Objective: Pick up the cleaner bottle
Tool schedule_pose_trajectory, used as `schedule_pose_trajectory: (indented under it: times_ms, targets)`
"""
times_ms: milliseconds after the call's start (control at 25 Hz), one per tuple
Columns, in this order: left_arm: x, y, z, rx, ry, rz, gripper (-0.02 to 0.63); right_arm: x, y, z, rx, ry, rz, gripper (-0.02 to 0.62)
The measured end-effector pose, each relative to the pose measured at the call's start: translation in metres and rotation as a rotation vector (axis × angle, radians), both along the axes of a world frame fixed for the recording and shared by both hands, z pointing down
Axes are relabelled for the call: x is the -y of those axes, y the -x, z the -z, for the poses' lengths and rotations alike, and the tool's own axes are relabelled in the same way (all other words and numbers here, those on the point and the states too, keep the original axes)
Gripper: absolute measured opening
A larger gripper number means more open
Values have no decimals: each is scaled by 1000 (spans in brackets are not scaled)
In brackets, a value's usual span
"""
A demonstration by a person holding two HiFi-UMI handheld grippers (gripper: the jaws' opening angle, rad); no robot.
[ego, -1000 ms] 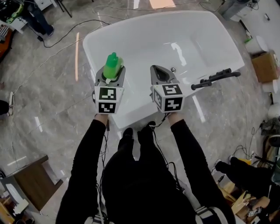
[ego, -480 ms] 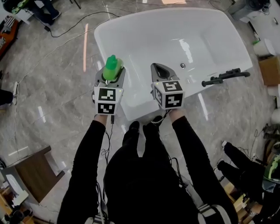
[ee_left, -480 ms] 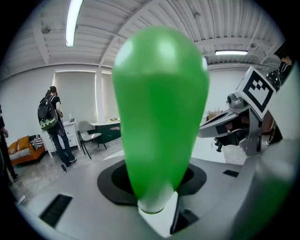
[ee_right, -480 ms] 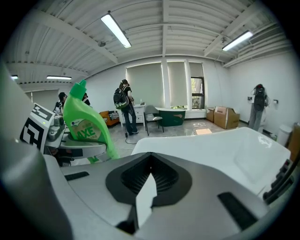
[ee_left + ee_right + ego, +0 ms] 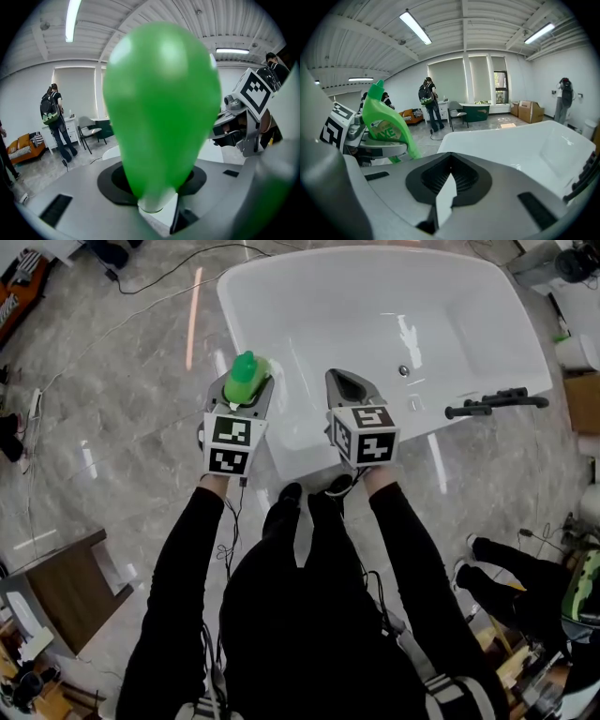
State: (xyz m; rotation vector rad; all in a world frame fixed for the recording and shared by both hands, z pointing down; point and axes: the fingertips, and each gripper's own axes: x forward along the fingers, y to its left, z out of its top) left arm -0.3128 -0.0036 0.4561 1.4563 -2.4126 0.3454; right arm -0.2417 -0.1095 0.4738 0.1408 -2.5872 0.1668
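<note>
Clearly the left gripper (image 5: 244, 396) has the green cleaner bottle (image 5: 246, 372): in the left gripper view its jaws are clamped on the bottle's narrow white lower end (image 5: 157, 204), and the bulging green body (image 5: 161, 108) rises straight ahead of them and fills most of the view. The bottle is off every surface and carried upright in this claw. Ahead of it and a little to its right lies the near corner of a white bathtub (image 5: 375, 296); below it is grey marble floor (image 5: 112, 427).

The right gripper (image 5: 345, 381) is level with the left one and just to its right. Its jaws are drawn together at the tips with nothing between them (image 5: 449, 180). The bottle (image 5: 386, 124) stands off to this claw's left, and the tub (image 5: 525, 140) spreads ahead and to its right. A black fixture (image 5: 497, 404) sits on the tub's rim, well to the right of this claw.
</note>
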Motion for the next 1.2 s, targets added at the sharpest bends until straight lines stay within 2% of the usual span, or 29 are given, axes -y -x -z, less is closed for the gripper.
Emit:
schedule_pose_trajectory:
  times_ms: [600,1200]
  targets:
    - [-21,-5,-23,-45,50,-14,192,-23,1,-20,-39,27,34,2]
    - [-25,-10,-25,-52,65,-25,192,-32,-4,-30,-69,33,51,2]
